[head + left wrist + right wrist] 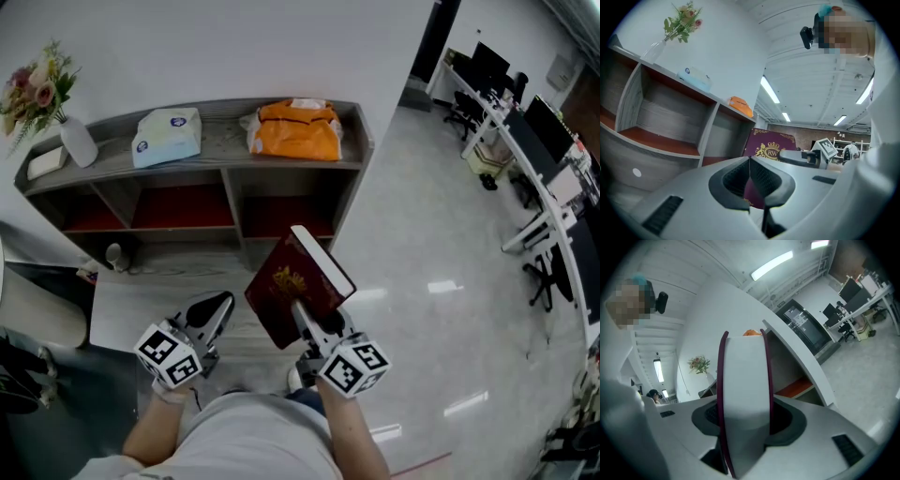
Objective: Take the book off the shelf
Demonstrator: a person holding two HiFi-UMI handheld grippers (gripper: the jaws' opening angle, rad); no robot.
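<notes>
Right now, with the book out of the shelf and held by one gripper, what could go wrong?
1. The right gripper clamps the book in its jaws only near the lower edge. Most of the book sticks out past them, so it might tilt or slip down to the floor.
2. The left gripper is shut and apart from the book, so it gives no support.

Head view steeply down from above; both gripper views low, close, upward; the shelf (225,133) common to all.
</notes>
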